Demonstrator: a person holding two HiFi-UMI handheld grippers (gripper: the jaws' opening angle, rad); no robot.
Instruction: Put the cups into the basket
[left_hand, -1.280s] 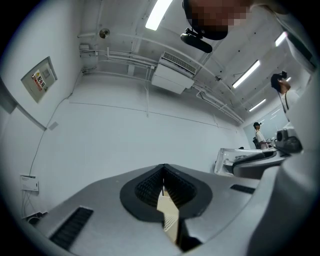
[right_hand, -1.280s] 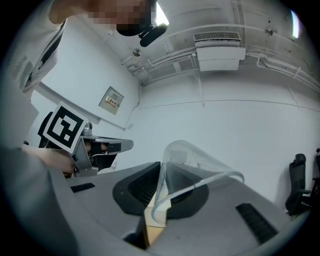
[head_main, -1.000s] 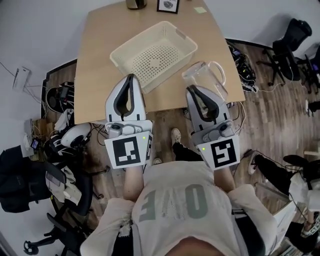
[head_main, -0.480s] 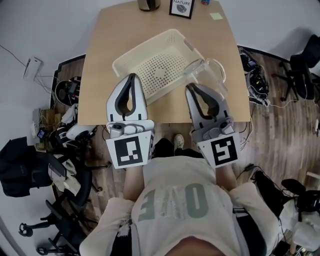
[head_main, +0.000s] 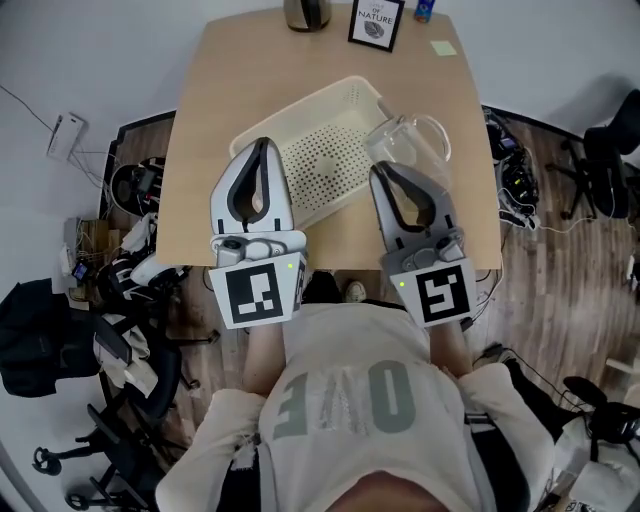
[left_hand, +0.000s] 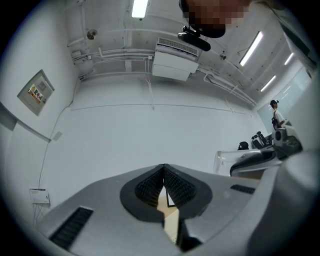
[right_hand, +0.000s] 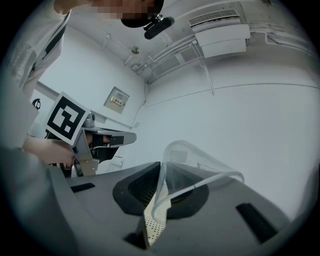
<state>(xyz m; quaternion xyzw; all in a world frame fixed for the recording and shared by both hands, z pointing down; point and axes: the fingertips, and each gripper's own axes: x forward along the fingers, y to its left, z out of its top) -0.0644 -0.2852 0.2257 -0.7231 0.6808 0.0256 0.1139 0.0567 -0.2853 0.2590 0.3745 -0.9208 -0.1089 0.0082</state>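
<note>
A clear glass cup with a handle hangs over the right end of the cream perforated basket on the wooden table. My right gripper is shut on the cup's rim. In the right gripper view the thin clear wall of the cup is pinched between the jaws of the right gripper. My left gripper hovers over the basket's near left edge, shut and holding nothing. In the left gripper view the left gripper shows its jaws meeting at the tip.
At the table's far edge stand a framed picture, a dark rounded vessel and a yellow sticky note. Office chairs, bags and cables crowd the floor on both sides of the table.
Both grippers have moved forward over the table. The right gripper has carried the cup from beside the basket to above its right end. The left gripper stays shut.
</note>
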